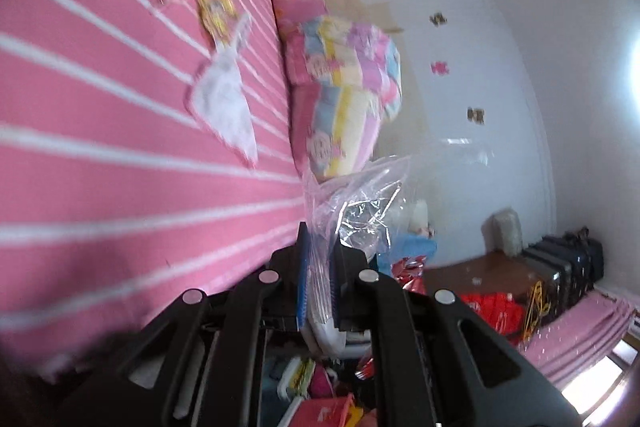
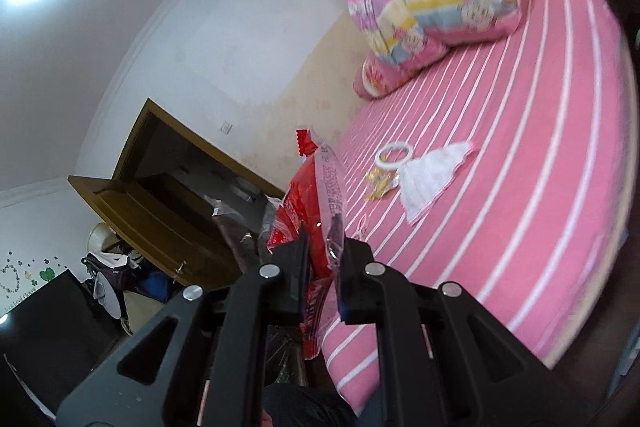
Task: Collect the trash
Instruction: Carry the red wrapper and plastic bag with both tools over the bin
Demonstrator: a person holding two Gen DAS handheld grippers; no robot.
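The left tongs [image 1: 320,259] pinch a clear plastic bag [image 1: 356,203] low in the frame, beside the pink striped bed [image 1: 100,107].

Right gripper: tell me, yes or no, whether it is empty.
No: the right gripper is shut on a red snack wrapper, whose clear edge is pinched between its fingers, beside the pink striped bed.
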